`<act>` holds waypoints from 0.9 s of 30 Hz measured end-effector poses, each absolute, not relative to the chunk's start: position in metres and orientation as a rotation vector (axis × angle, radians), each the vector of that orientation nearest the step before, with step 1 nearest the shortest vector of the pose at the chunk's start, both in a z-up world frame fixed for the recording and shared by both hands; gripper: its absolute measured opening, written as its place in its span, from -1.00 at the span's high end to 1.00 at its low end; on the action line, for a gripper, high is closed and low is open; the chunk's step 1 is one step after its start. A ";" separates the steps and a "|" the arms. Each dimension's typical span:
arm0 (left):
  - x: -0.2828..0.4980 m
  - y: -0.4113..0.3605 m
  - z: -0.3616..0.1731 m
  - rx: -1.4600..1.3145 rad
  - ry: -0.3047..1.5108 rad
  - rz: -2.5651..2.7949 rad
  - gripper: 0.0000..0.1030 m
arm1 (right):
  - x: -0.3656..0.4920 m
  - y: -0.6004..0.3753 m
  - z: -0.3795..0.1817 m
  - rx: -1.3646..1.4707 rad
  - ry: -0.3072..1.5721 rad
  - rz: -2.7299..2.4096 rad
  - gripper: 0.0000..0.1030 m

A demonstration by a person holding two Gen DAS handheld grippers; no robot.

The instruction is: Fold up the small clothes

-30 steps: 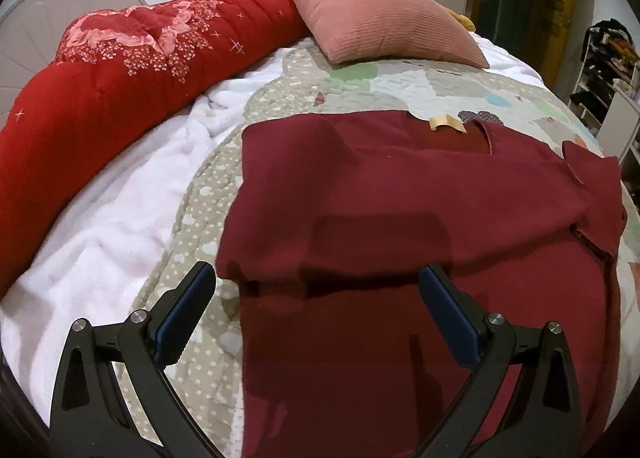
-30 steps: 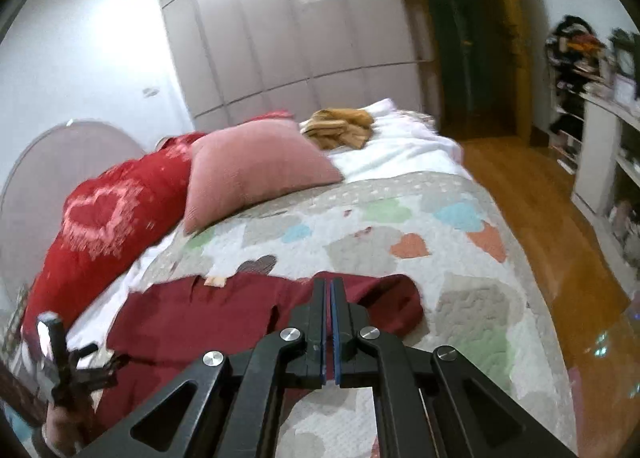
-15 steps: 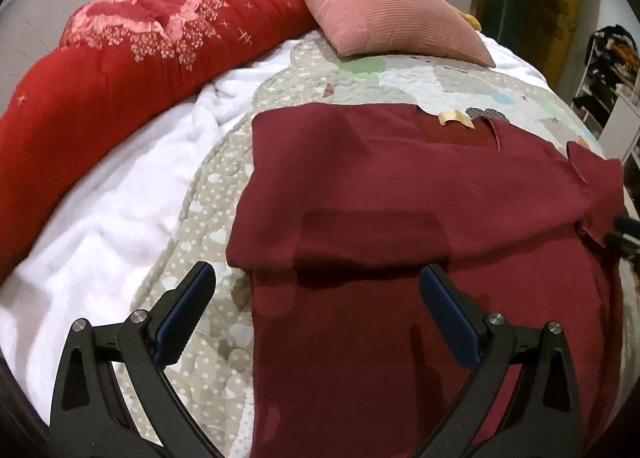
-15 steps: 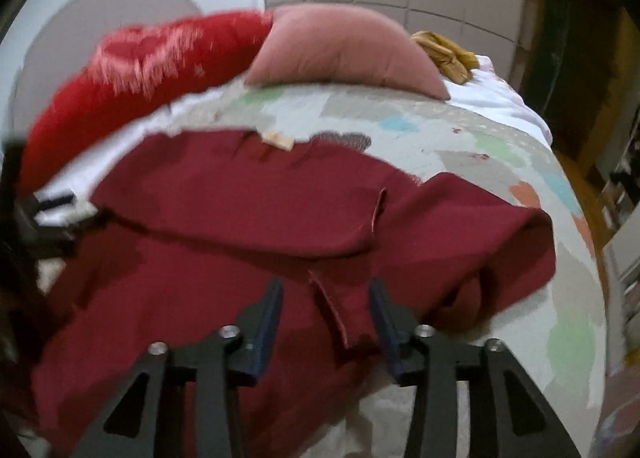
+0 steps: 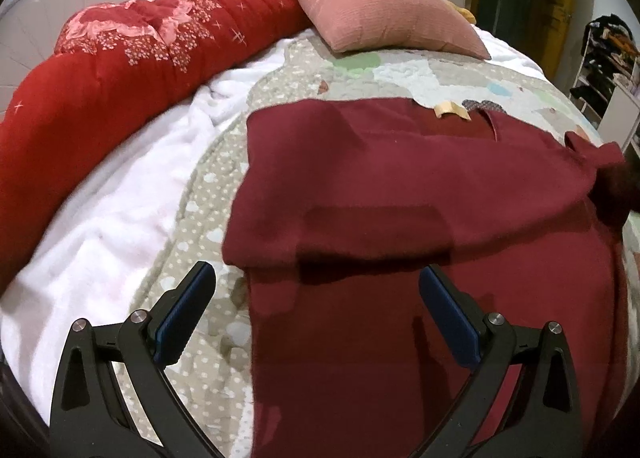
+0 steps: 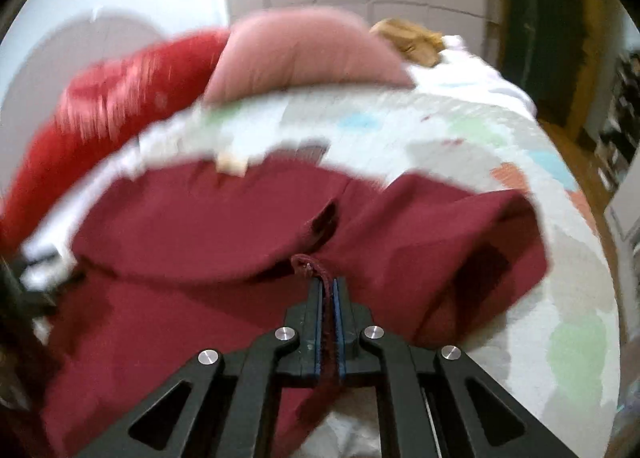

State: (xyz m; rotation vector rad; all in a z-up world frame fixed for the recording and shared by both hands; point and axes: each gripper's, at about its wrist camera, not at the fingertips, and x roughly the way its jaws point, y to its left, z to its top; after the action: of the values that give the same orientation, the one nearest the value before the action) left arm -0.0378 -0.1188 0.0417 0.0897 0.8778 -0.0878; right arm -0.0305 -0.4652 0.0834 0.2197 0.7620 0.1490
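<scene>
Since half a second ago your right gripper (image 6: pixel 328 290) has clamped the maroon garment's (image 5: pixel 400 185) edge; left gripper (image 5: pixel 316 290) gapes empty, so carry the sleeve across flat.

Bed (image 5: pixel 120 193) fills most of frame, covered w/ white blanket (image 5: pixel 100 225) at left and a beige quilt (image 5: pixel 420 69) w/ coloured patches over centre-right. Maroon garment (image 5: pixel 400 217) lies spread on quilt, centre to lower right, top part folded over. Red duvet (image 5: pixel 120 57) bunched along upper left edge. Pink pillow (image 5: pixel 380 13) at top centre. Yellow-brown cloth (image 6: pixel 408 37) behind pillow, upper right in right view, blurred.
</scene>
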 end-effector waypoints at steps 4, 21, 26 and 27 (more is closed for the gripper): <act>-0.037 -0.113 0.047 0.031 0.877 -0.095 -0.98 | -0.059 -0.520 0.138 0.387 0.623 0.132 0.92; -0.047 -0.109 0.076 0.025 0.813 -0.117 -0.98 | -0.095 -0.495 0.285 0.143 0.367 0.200 0.92; -0.048 -0.094 0.084 -0.008 0.796 -0.103 -0.98 | -0.081 -0.414 0.305 -0.081 0.381 0.362 0.92; -0.049 -0.091 0.085 -0.012 0.793 -0.100 -0.98 | -0.076 -0.401 0.304 -0.115 0.392 0.381 0.92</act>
State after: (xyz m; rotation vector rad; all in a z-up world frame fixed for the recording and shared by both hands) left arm -0.0493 -0.0913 0.0855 -0.0116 0.7932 -0.0998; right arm -0.0756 -0.4006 0.3043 -0.1150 0.3923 0.3812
